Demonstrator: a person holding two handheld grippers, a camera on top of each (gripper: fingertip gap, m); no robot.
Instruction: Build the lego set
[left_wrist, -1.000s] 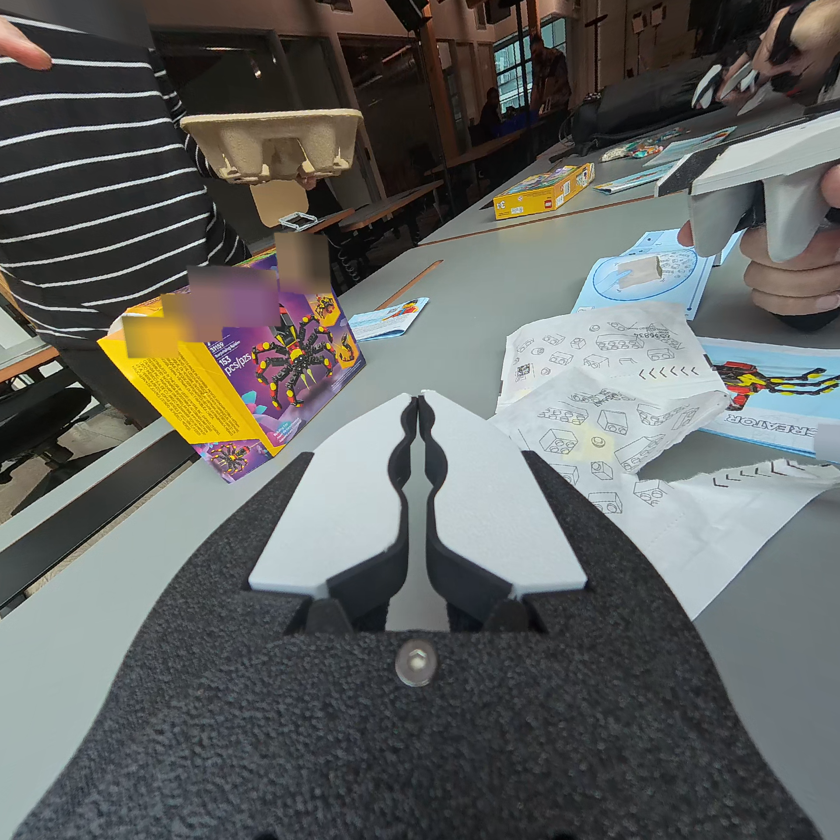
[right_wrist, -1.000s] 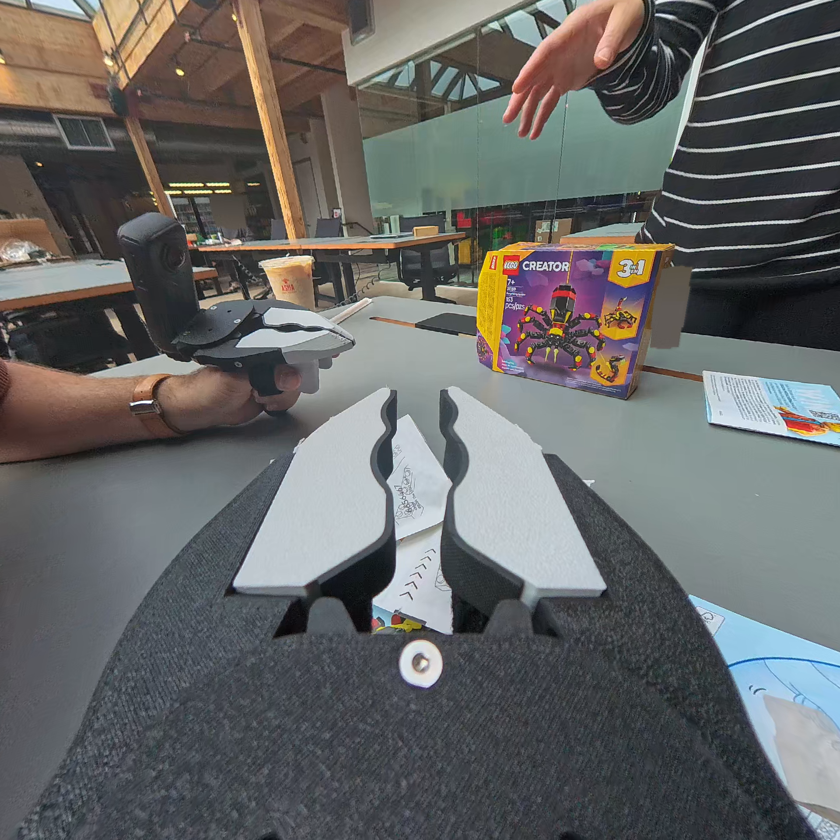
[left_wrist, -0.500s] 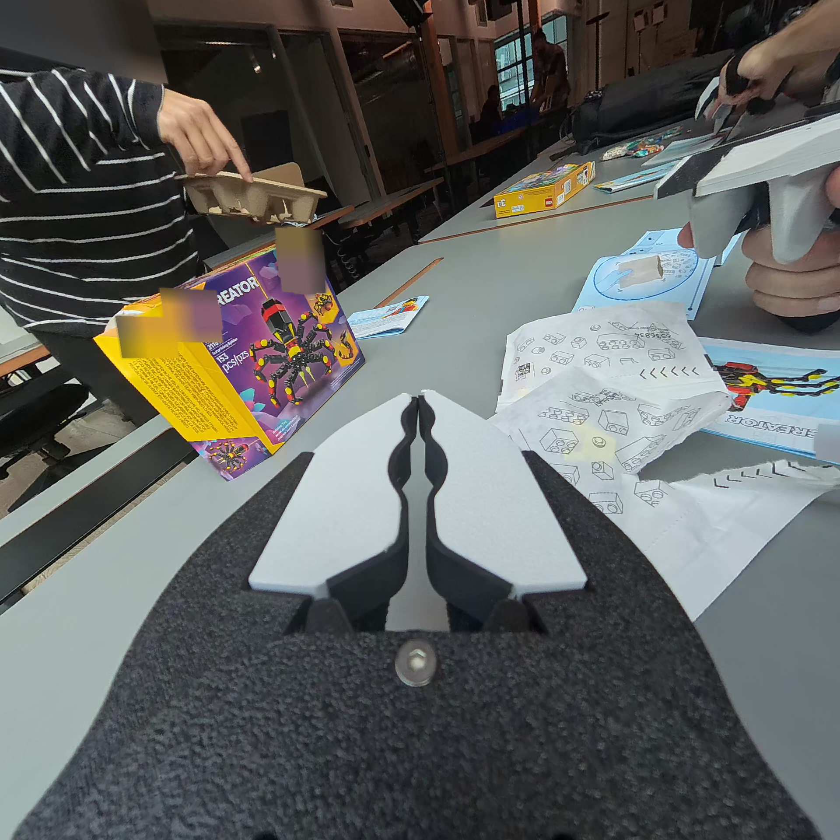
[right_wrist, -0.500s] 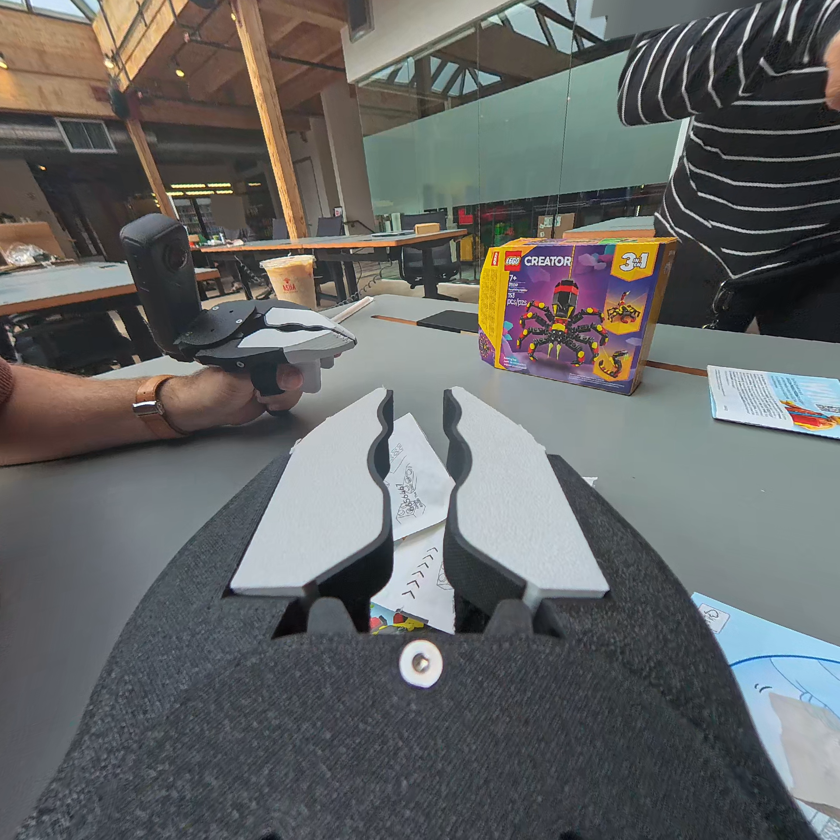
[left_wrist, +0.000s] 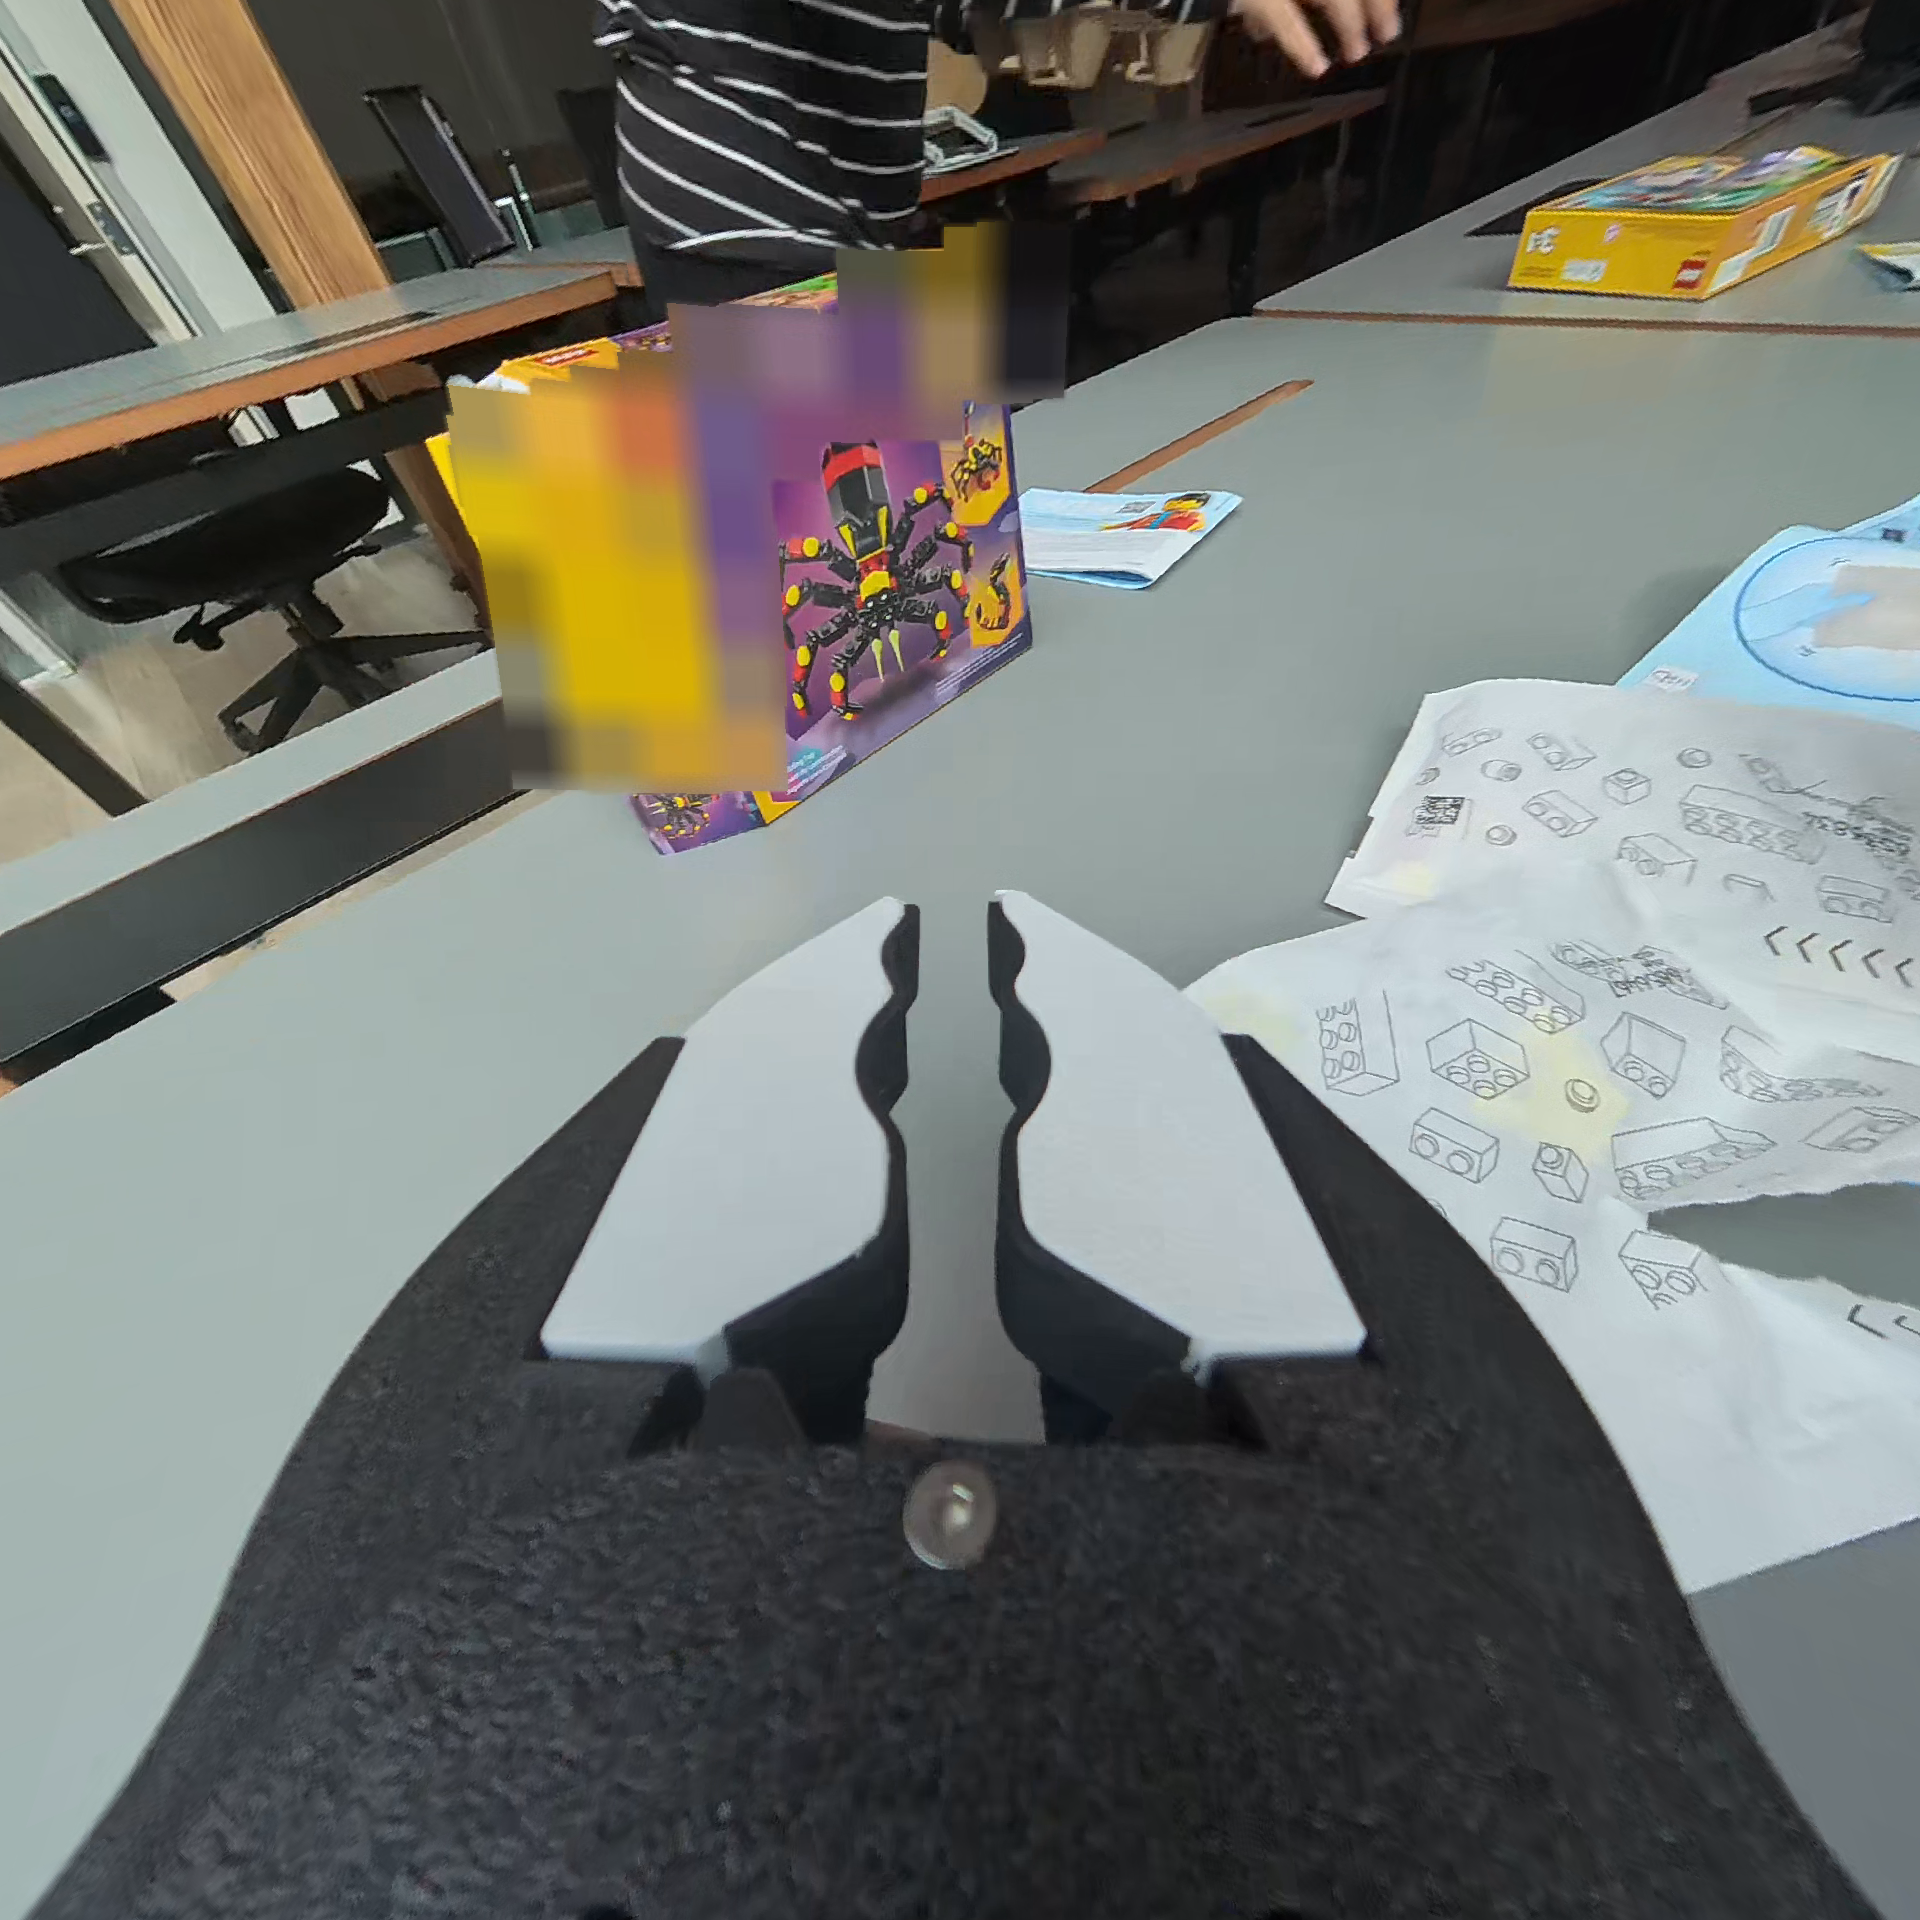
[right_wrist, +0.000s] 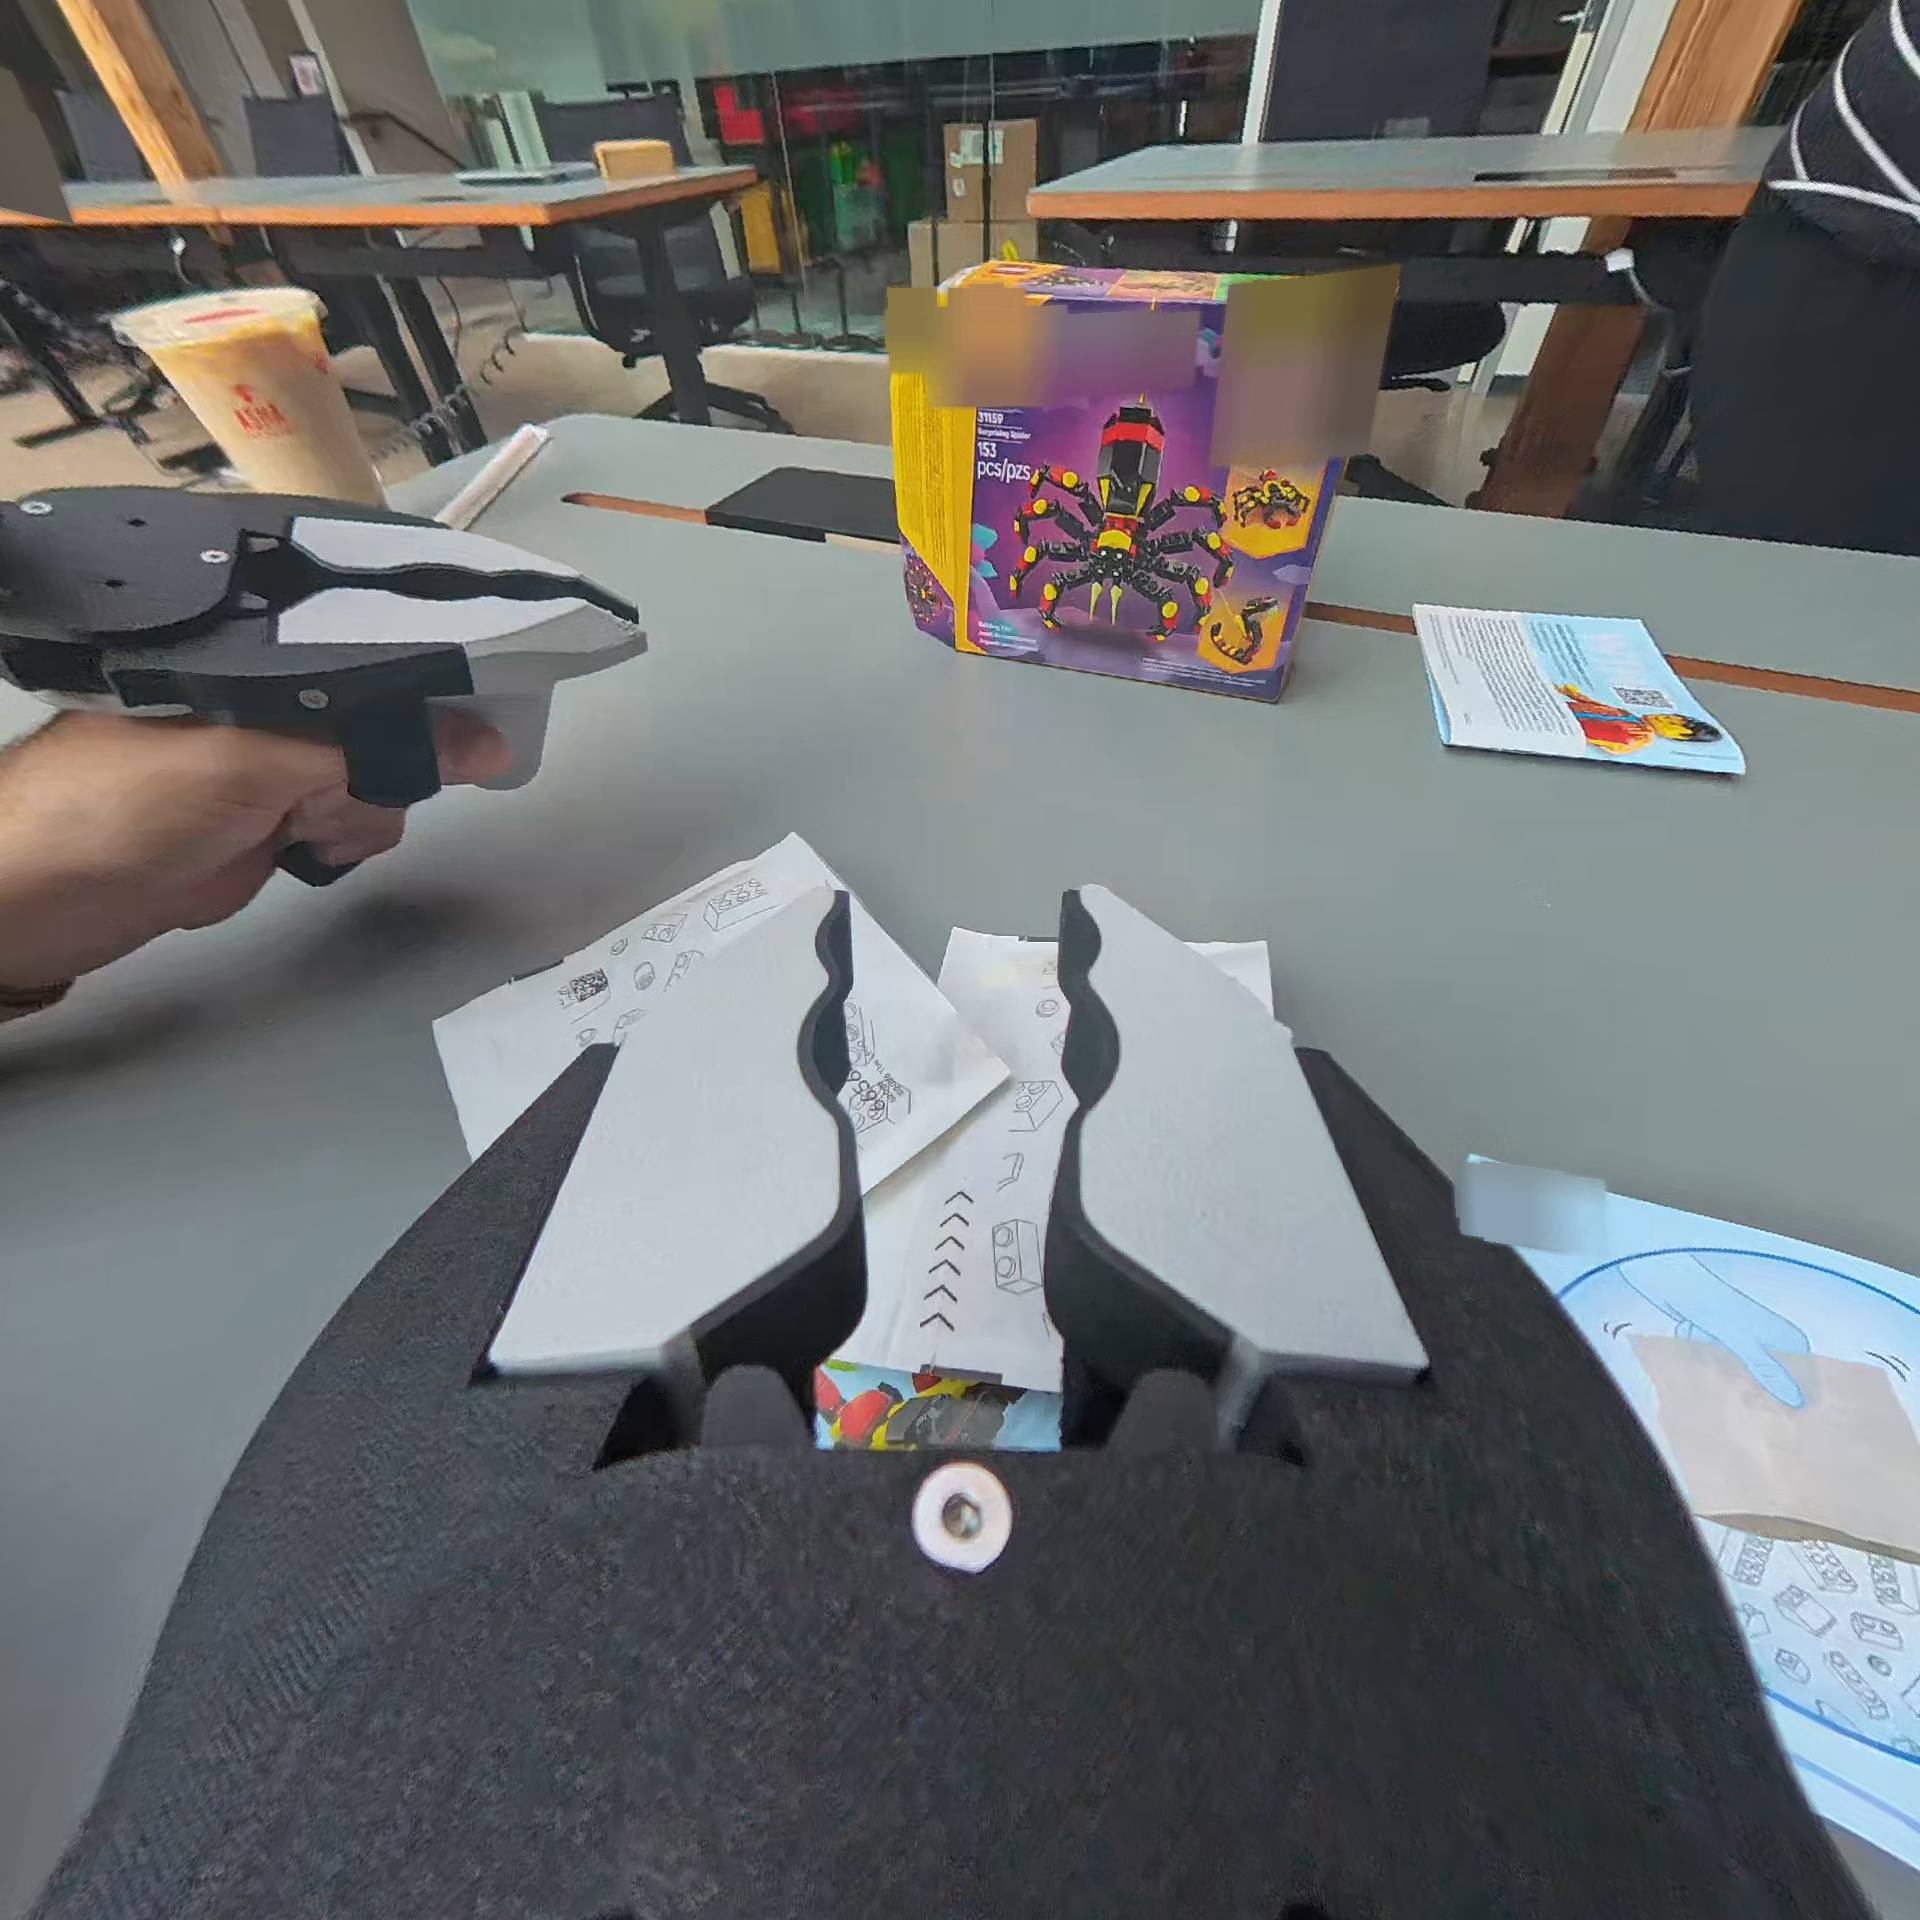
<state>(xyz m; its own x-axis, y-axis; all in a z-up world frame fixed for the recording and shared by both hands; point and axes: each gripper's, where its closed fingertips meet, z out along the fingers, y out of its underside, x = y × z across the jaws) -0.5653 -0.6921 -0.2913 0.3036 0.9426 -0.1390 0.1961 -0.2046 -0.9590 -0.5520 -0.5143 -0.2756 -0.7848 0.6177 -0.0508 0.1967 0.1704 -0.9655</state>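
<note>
On the grey surface (right_wrist: 1351, 935) the set remains unbuilt: no loose bricks show in either view. The upright purple-and-yellow cardboard box printed with a black-and-red spider (right_wrist: 1122, 540) stands at the far side, well clear of both tools, apparently set aside as a reference. The parts themselves are judged to be inside the white paper bags printed with brick outlines (left_wrist: 1621, 1039), which lie flat and overlapping at the near side, placed where both tools can reach them. One bag shows a torn edge; whether its contents are out cannot be told.

The left gripper (left_wrist: 951, 909) is held low over bare surface just beside the bags, its jaws slightly parted and holding nothing. The right gripper (right_wrist: 956, 904) hangs directly over the bags (right_wrist: 935, 1143), its jaws spread wider and likewise empty, a posture consistent with lining up to take a bag. In the right wrist view the left gripper (right_wrist: 613, 623) appears off to the side, above the surface, held in a hand (right_wrist: 177, 821).

Pale blue printed instruction sheets (right_wrist: 1766, 1455) lie beside the bags, and a small blue leaflet (right_wrist: 1579, 691) rests near the box. A plastic cup of beige drink (right_wrist: 255, 390) stands at the far edge, out of the working area. A person in a black-and-white striped top (left_wrist: 758, 114) stands behind the box.

Judgement: work is at the very start; opening a bag comes next.
</note>
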